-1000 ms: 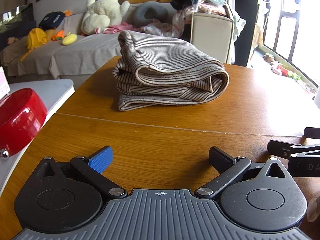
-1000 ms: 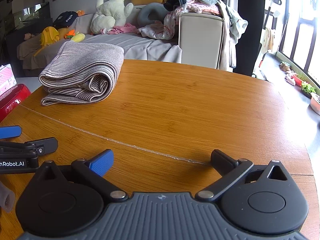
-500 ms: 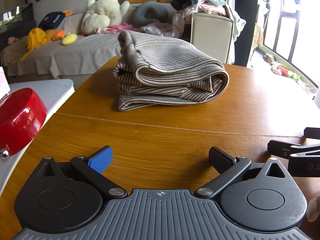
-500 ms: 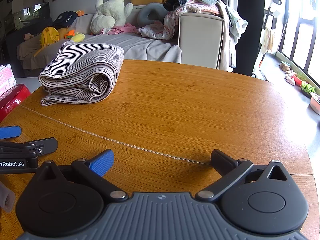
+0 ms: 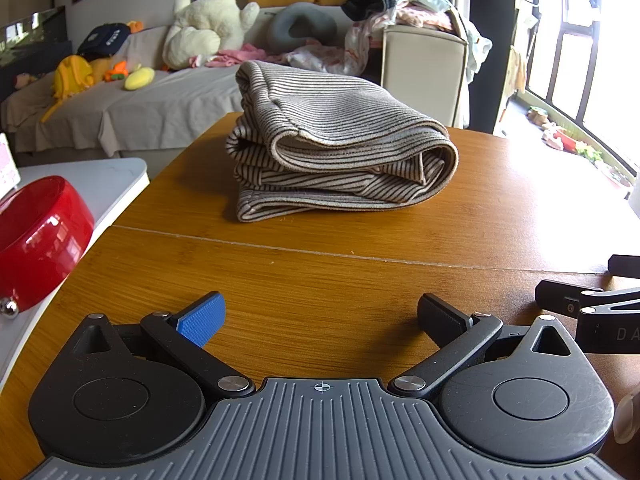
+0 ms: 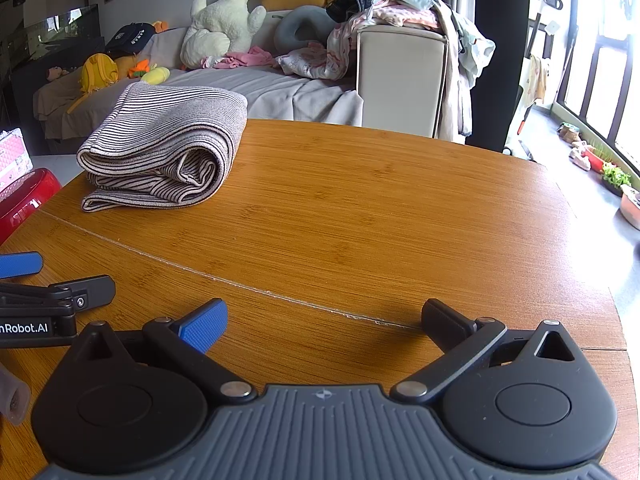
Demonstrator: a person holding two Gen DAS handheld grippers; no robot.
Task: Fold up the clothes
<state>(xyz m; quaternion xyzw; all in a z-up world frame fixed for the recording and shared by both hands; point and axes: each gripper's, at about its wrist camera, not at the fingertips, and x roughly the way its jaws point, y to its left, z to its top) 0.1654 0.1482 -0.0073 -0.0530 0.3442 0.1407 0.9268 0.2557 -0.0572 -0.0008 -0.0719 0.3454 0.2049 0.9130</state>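
Note:
A folded grey-and-black striped garment (image 5: 336, 148) lies in a thick bundle on the wooden table (image 5: 320, 264), straight ahead of my left gripper. It also shows in the right wrist view (image 6: 164, 148), at the far left of the table. My left gripper (image 5: 320, 316) is open and empty, low over the table's near part, well short of the garment. My right gripper (image 6: 324, 320) is open and empty, beside the left one, over bare wood. Each gripper shows at the other view's edge.
A red bowl (image 5: 36, 236) sits on a white side table (image 5: 100, 176) to the left. Behind the table stand a sofa (image 5: 152, 96) with plush toys and a beige armchair (image 5: 424, 68) heaped with clothes. The table's right edge (image 6: 600, 264) drops to the floor.

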